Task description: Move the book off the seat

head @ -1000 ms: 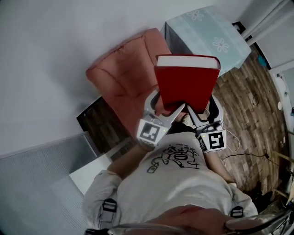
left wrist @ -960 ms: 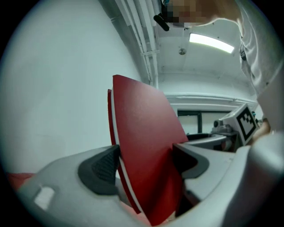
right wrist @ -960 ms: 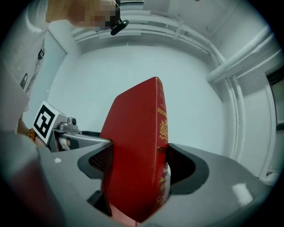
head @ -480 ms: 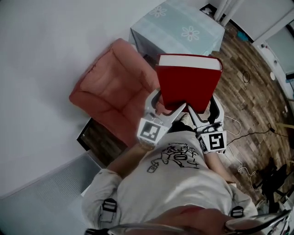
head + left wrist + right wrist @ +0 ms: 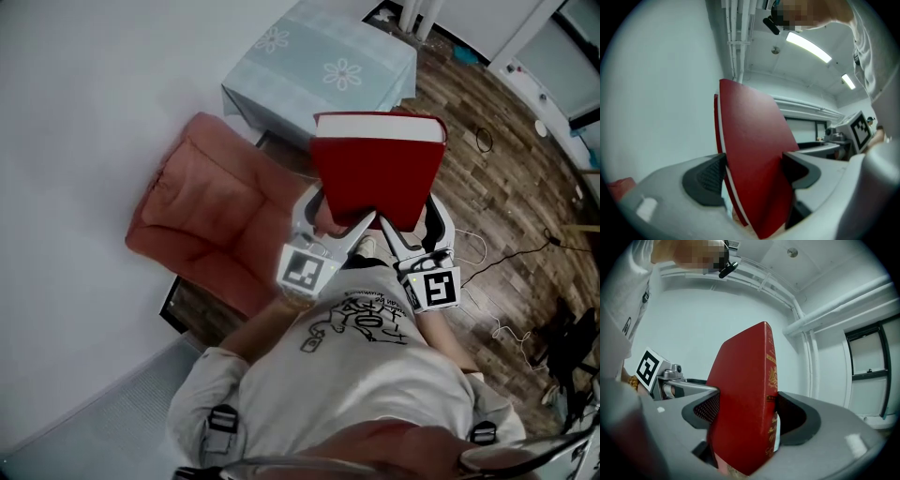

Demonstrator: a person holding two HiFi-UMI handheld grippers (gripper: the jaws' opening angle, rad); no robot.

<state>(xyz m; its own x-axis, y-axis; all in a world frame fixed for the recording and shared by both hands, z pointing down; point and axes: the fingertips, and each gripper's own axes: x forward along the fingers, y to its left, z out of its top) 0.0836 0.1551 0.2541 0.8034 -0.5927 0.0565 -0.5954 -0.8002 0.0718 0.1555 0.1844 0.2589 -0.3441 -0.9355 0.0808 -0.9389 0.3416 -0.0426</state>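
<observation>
Salmon upholstery, item one: the seat (image 5: 202, 230), a low armchair at the left of the head view. The book is not on it.

Item two: my left gripper (image 5: 330, 214). Its jaws are clamped on the book's near left corner, with ribbed pads (image 5: 705, 180) against both covers.

Item three: the book (image 5: 377, 173), a red hardback with a white page block along the far edge and gilt stamping on the spine. It is held level in the air in front of my chest, right of the seat, with a cloth-covered table (image 5: 319, 66) beyond it.

Item four: my right gripper (image 5: 410, 223). Its jaws are clamped on the near right corner at the spine, spread wide by the book's thickness.

Item five: the wooden floor (image 5: 506, 178) at the right, with loose cables (image 5: 487, 248) on it.

Handling, by my estimate:
- The boards are stiff and will not sag.
- The book looks thick enough to be fairly heavy.
- The cover looks smooth, so it could slide in the pads.
- Both grips sit at the near edge, so the weight hangs outward.
- The hold belongs flat across both covers, one gripper per side, carried level.
</observation>
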